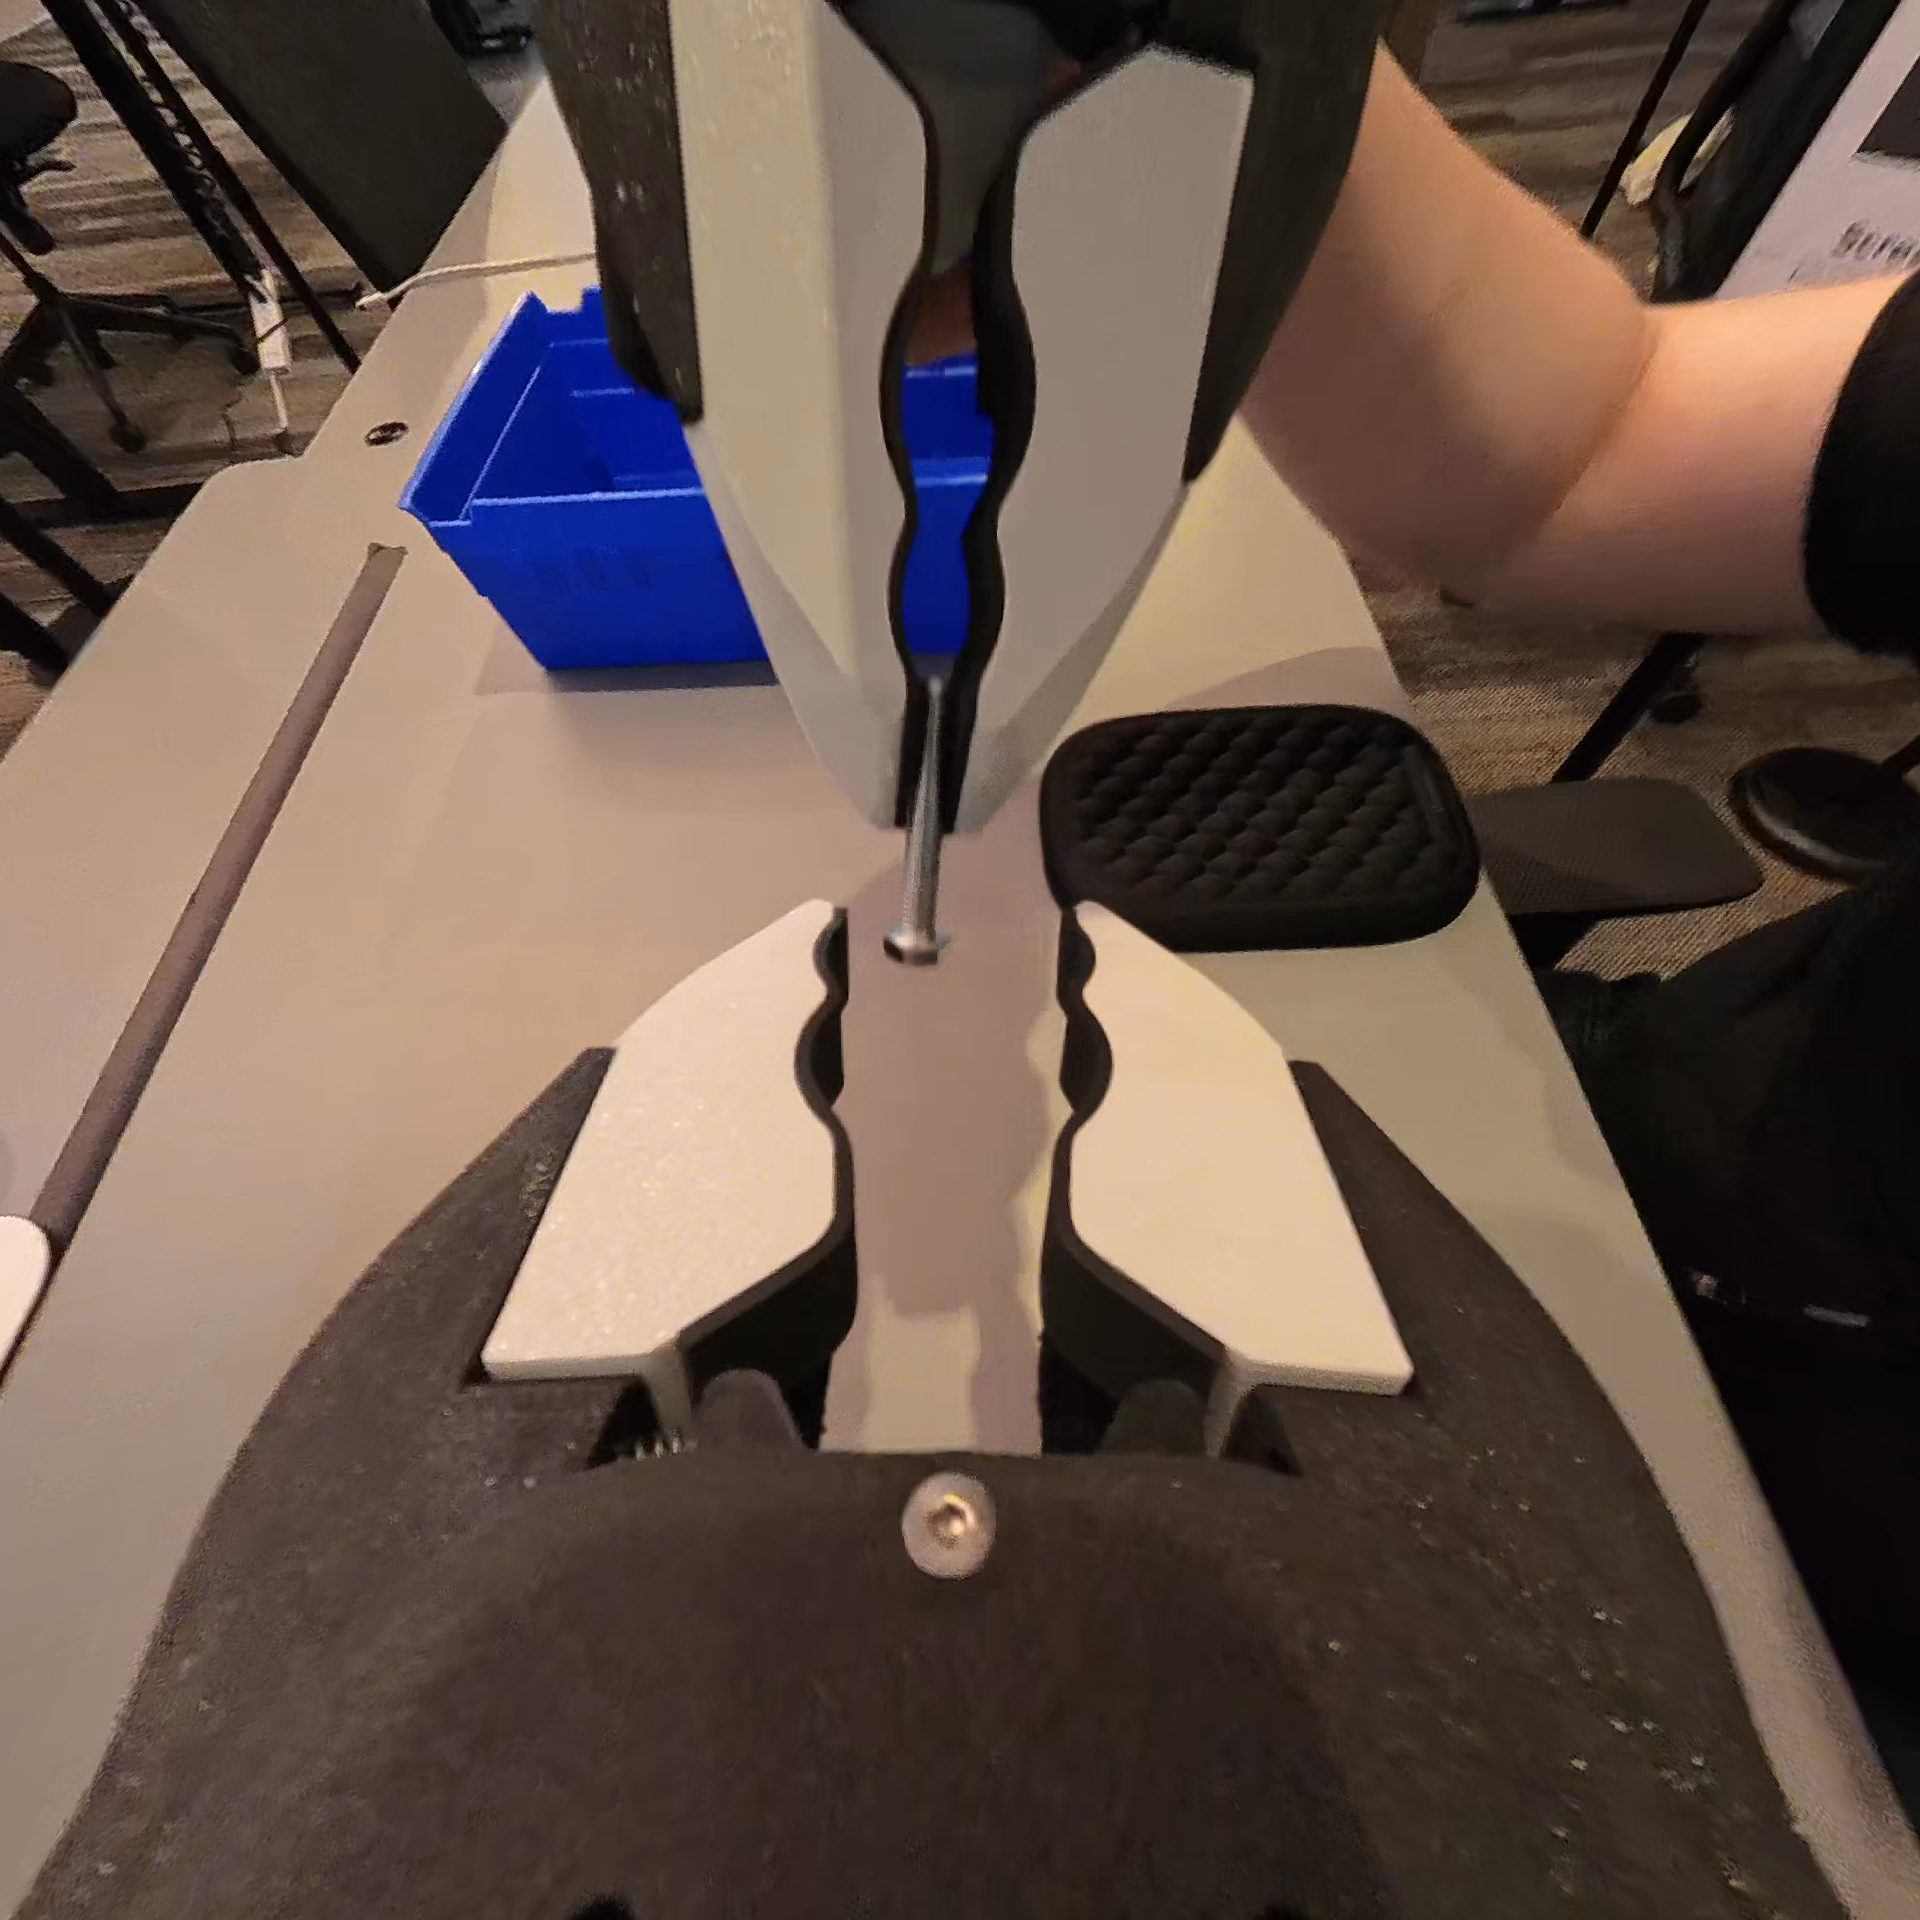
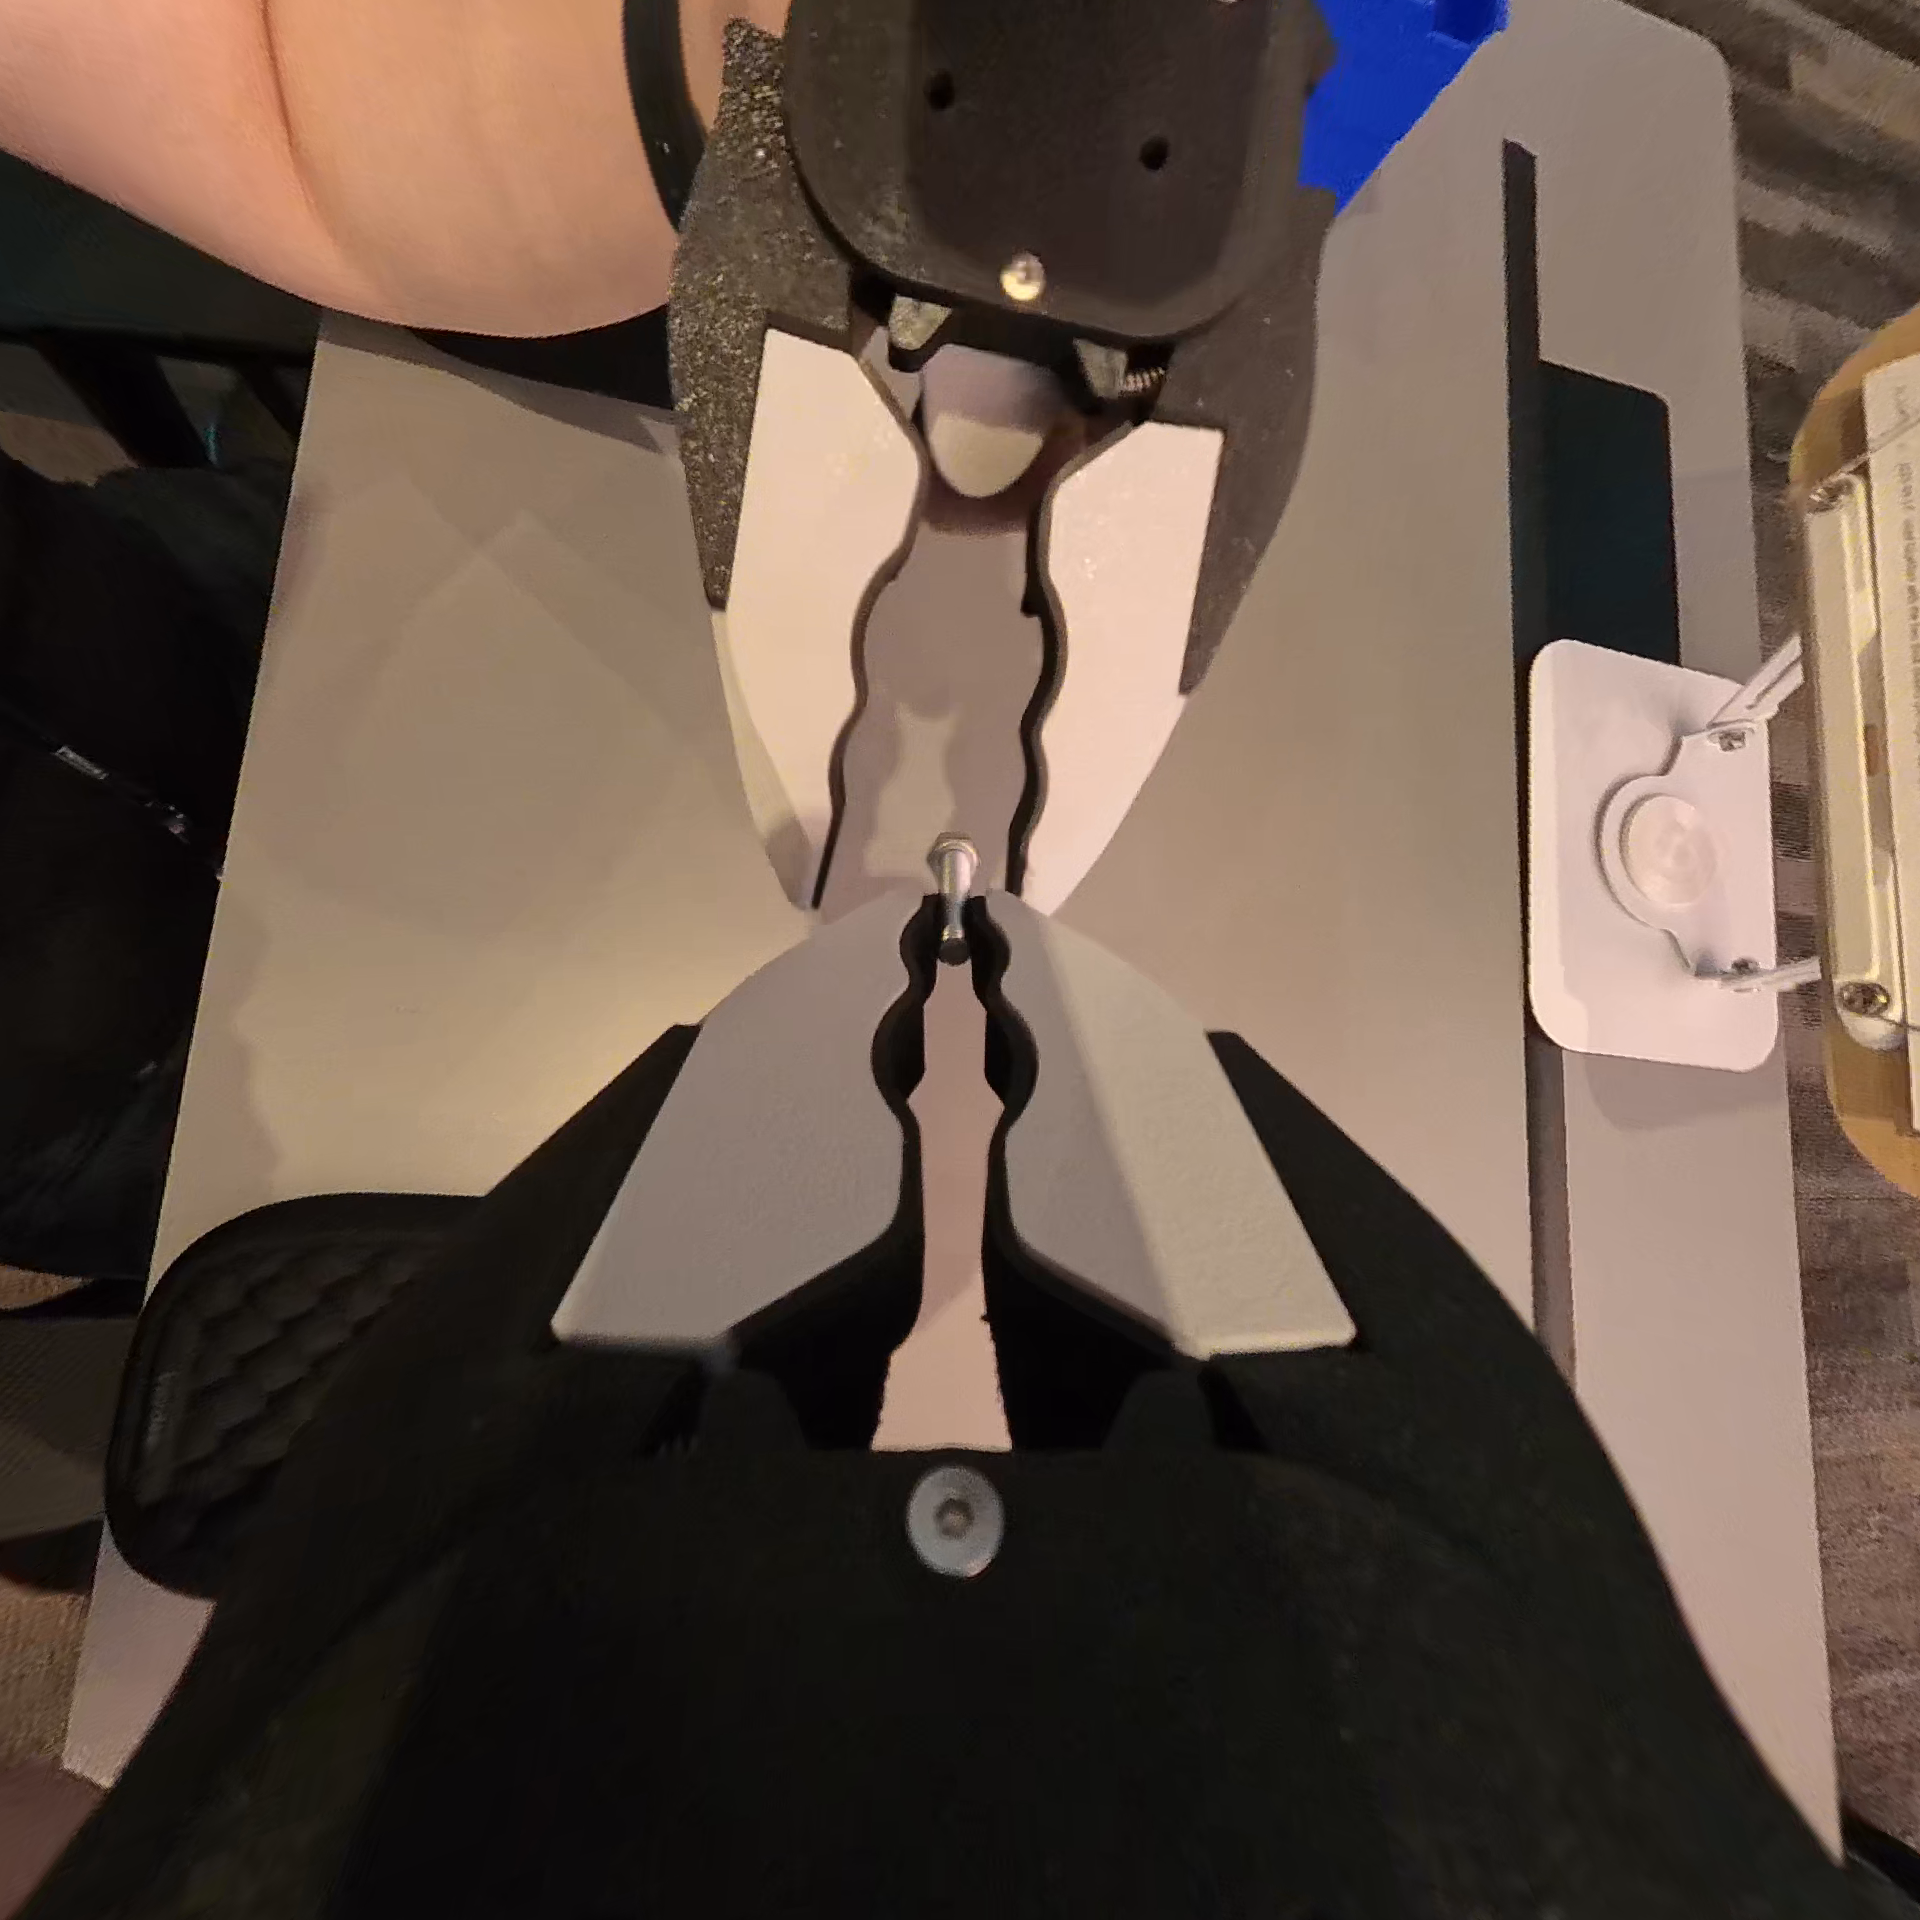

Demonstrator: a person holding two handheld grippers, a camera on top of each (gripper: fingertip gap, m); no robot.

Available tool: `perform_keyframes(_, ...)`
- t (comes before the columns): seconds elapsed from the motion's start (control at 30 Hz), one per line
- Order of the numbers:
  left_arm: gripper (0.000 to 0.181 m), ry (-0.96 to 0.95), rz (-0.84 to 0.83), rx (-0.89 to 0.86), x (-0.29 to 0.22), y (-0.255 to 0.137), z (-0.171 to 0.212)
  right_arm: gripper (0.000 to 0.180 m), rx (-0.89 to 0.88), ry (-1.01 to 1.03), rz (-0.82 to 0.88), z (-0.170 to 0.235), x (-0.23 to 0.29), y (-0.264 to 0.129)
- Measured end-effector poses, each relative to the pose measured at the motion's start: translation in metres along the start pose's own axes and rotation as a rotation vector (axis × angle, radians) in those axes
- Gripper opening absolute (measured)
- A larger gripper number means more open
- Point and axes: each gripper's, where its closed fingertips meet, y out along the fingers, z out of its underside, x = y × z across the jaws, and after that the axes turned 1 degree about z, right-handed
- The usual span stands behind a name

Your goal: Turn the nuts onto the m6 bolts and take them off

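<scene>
A silver bolt (image 1: pixel 923 883) is held in my right gripper (image 1: pixel 932 816), which comes down from the top of the left wrist view and is shut on the shank. The bolt's head points at my left gripper (image 1: pixel 951 935), whose fingers are open with the head just between their tips. In the right wrist view my right gripper (image 2: pixel 951 920) is shut on the bolt (image 2: pixel 951 862), and the open left gripper (image 2: pixel 920 894) faces it from above. I see no nut in either view.
A blue bin (image 1: pixel 582 540) stands on the grey table (image 1: pixel 416 883) behind the right gripper. A black quilted pad (image 1: pixel 1257 821) lies to the right. A white mounting plate (image 2: pixel 1652 852) sits at the table's edge. A person's forearm (image 1: pixel 1507 416) reaches in.
</scene>
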Motion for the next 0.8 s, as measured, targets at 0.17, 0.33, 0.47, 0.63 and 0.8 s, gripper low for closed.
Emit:
perform_keyframes(0.17,0.042,0.02,-0.12,0.003,0.019,-0.008,0.002,0.005,-0.002,0.083,0.148,0.038,-0.019,-0.035)
perform_keyframes(0.33,0.041,-0.039,-0.15,-0.056,0.03,-0.027,-0.005,0.005,0.137,0.527,0.462,0.165,-0.114,-0.141)
perform_keyframes(0.47,0.04,-0.024,-0.155,-0.074,0.029,-0.037,-0.01,0.006,0.326,0.962,0.425,0.303,-0.127,-0.158)
perform_keyframes(0.63,0.04,-0.007,-0.162,-0.047,0.028,-0.04,-0.007,0.006,0.463,1.185,0.307,0.394,-0.101,-0.12)
perform_keyframes(0.8,0.04,-0.019,-0.158,-0.043,0.032,-0.04,-0.004,0.006,0.344,1.209,0.22,0.394,-0.108,-0.089)
